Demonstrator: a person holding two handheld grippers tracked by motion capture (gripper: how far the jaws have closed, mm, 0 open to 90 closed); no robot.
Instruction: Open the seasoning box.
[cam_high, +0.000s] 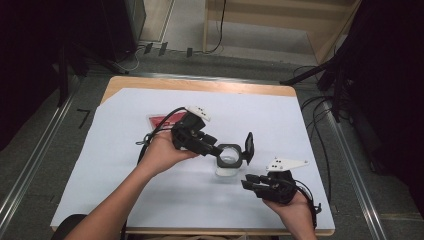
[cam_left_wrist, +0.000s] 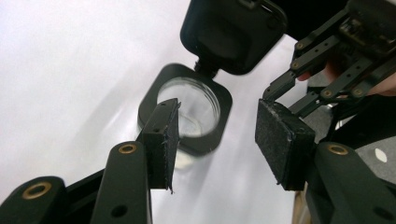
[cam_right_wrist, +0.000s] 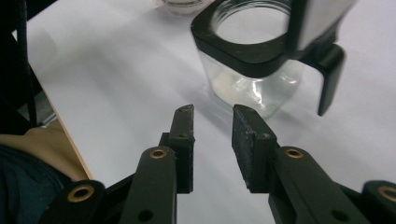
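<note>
Left claw (cam_left_wrist: 217, 135), black foam pads, beside clear square-collared jar (cam_left_wrist: 187, 116).

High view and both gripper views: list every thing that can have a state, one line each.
jar: upright on the white sheet, held by neither gripper.
jar lid: flipped open, hinged at the rim.
left gripper: open, over the jar.
right gripper: open, empty, beside the jar.

High view: overhead, facing forward and down, whole tabletop (cam_high: 150, 190). Both gripper views: close, low over tabletop, looking along own fingers (cam_left_wrist: 161, 140). All three share jar (cam_high: 229, 159).
</note>
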